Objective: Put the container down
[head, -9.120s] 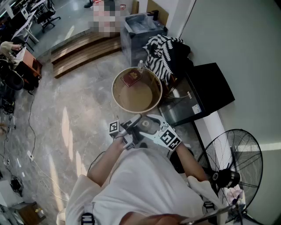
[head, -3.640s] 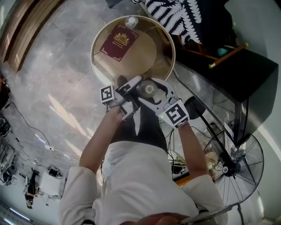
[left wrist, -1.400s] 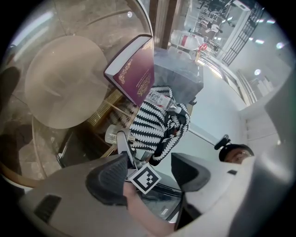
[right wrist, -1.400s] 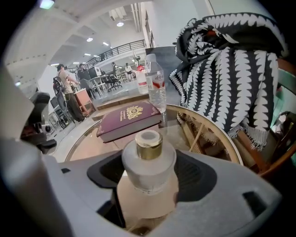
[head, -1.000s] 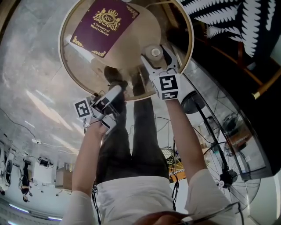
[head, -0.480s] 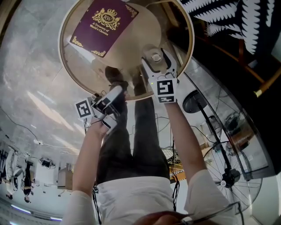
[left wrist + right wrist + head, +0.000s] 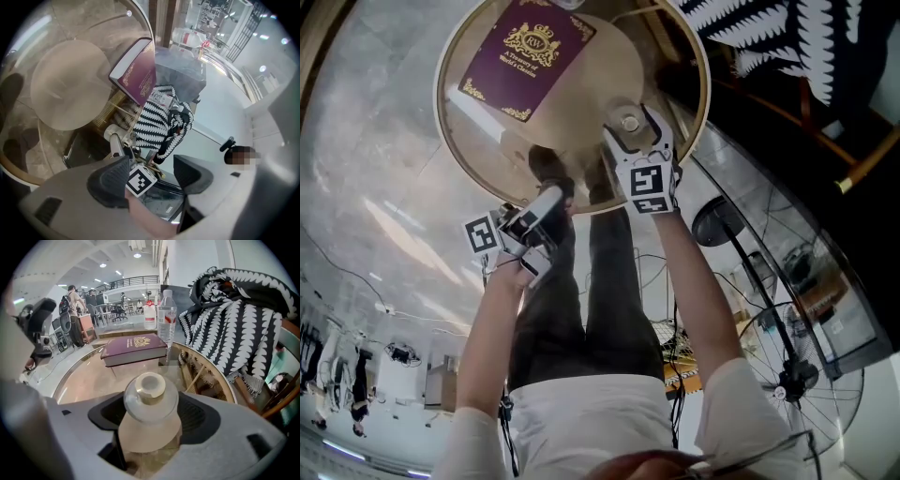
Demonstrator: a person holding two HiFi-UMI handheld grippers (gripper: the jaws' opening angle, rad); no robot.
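On my right gripper (image 7: 151, 417), fingers (image 7: 202, 416) clench the container (image 7: 149, 394), centre frame, low over the glass bench (image 7: 89, 376); left gripper (image 7: 152, 177) released, empty. Next I seat it flat, then unclench.

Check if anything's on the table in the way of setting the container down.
Nothing visible. The right claw holds the container over a bare part of the table; the book and bottle sit farther back, apart from it.
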